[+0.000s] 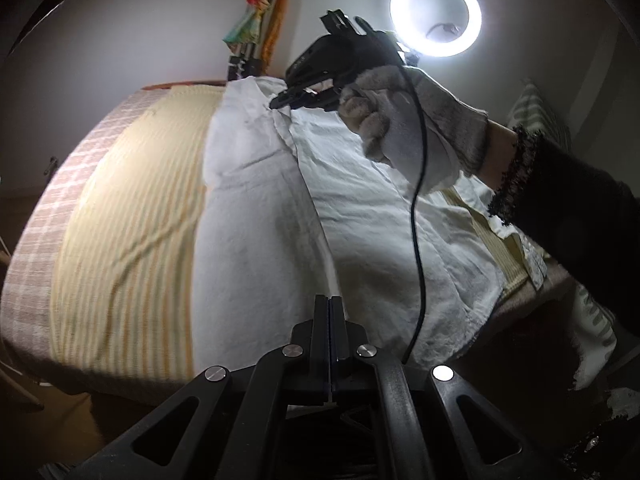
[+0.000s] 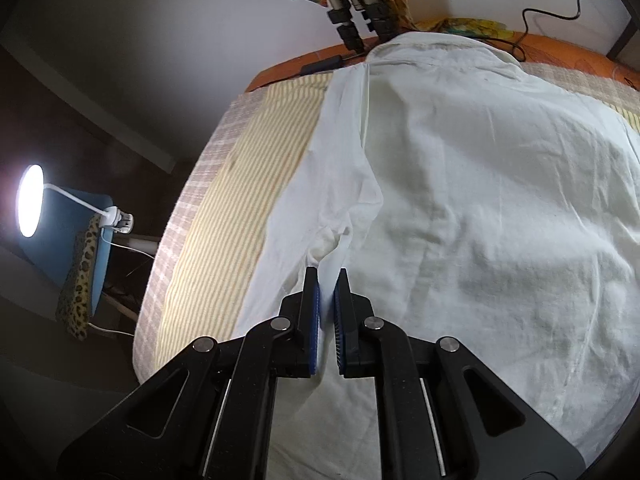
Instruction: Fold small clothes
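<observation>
A white shirt lies spread on a yellow striped cloth over the table, collar at the far end. My right gripper is shut on a lifted fold of the shirt's left edge. In the left wrist view the shirt is raised in a taut ridge between both grippers. My left gripper is shut on the near end of that ridge. The right gripper, held by a gloved hand, pinches the far end.
A ring light shines at the back. Tripod legs and a colourful cloth stand at the table's far edge. A round lamp and a blue chair stand left of the table. A black cable hangs from the right gripper.
</observation>
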Motion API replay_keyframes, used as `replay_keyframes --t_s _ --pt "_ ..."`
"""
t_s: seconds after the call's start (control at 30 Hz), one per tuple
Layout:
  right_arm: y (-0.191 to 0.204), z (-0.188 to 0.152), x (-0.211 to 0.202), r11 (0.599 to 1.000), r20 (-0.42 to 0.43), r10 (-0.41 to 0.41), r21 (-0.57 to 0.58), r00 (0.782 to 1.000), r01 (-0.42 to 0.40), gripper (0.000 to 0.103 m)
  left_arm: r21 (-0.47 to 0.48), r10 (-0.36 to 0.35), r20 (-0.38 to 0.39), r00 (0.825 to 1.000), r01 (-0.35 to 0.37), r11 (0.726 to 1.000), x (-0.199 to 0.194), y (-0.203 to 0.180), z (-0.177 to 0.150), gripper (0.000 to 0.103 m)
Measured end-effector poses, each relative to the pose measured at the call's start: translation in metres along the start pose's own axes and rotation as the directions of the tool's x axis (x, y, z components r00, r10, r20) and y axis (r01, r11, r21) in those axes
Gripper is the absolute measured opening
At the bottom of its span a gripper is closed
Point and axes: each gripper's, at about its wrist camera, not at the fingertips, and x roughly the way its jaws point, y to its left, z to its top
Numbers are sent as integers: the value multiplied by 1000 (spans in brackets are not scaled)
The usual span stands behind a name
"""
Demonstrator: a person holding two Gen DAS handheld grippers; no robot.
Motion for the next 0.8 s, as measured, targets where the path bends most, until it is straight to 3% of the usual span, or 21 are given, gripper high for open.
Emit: replay_keyframes --t_s 0.17,0.23,0.3,0.4,0.53,0.67,0.8 --pt "-11 -2 12 1000 -42 -16 -8 999 16 8 58 -12 -26 1000 14 998 -10 -9 -7 0" --pt "-10 -4 11 999 -54 -38 -24 998 36 12 53 2 -15 1000 -1 999 -21 -3 -10 5" --pt "-11 -6 5 998 -49 -52 -34 997 50 19 33 23 5 1000 -23 999 -31 7 -13 19" --pt "-7 -17 -13 994 -9 -81 -75 997 80 22 -24 68 21 997 -68 997 -40 32 -14 24" --pt "9 -47 -41 990 45 -26 -139 999 32 22 -146 82 22 996 -78 986 -34 65 -13 24" --pt "37 -85 -46 972 48 28 -233 998 -16 22 -132 91 44 995 -85 988 -21 65 -4 23" --pt "56 -108 -18 954 18 42 -299 999 -34 22 -96 73 44 996 -69 993 -7 59 5 21"
